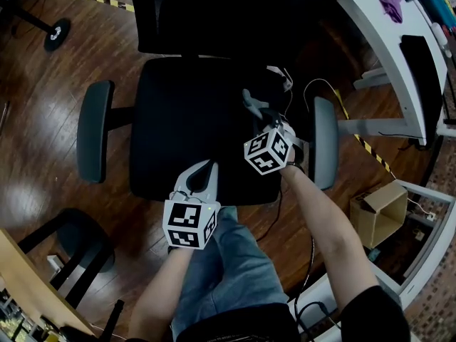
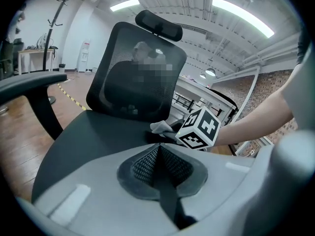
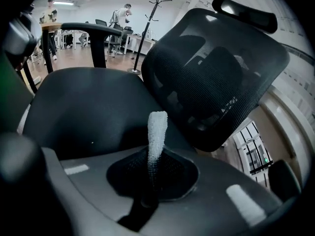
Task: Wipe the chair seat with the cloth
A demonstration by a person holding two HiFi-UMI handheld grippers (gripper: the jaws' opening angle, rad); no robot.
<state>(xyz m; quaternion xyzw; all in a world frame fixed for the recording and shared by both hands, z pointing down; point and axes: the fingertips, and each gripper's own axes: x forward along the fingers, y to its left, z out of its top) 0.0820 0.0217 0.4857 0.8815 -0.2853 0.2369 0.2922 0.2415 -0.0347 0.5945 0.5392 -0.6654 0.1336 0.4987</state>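
Observation:
The black chair seat (image 1: 185, 130) fills the middle of the head view. My right gripper (image 1: 254, 107) hangs over the seat's right side, shut on a pale grey cloth (image 1: 249, 100). In the right gripper view the cloth (image 3: 157, 129) sticks up as a narrow strip from the closed jaws of the right gripper (image 3: 153, 159), with the seat (image 3: 93, 107) just beyond. My left gripper (image 1: 202, 179) sits at the seat's front edge, shut with nothing in it. In the left gripper view this left gripper (image 2: 158, 154) points across the seat (image 2: 93, 136) at the cloth (image 2: 161, 127) and the right gripper's marker cube (image 2: 199, 128).
Grey armrests (image 1: 95, 130) (image 1: 324, 141) flank the seat, and the black mesh backrest (image 1: 214, 13) rises at the far side. A white desk (image 1: 395, 48) and a cardboard box (image 1: 377, 212) stand to the right. The person's jeans-clad leg (image 1: 228, 276) is at the seat's front.

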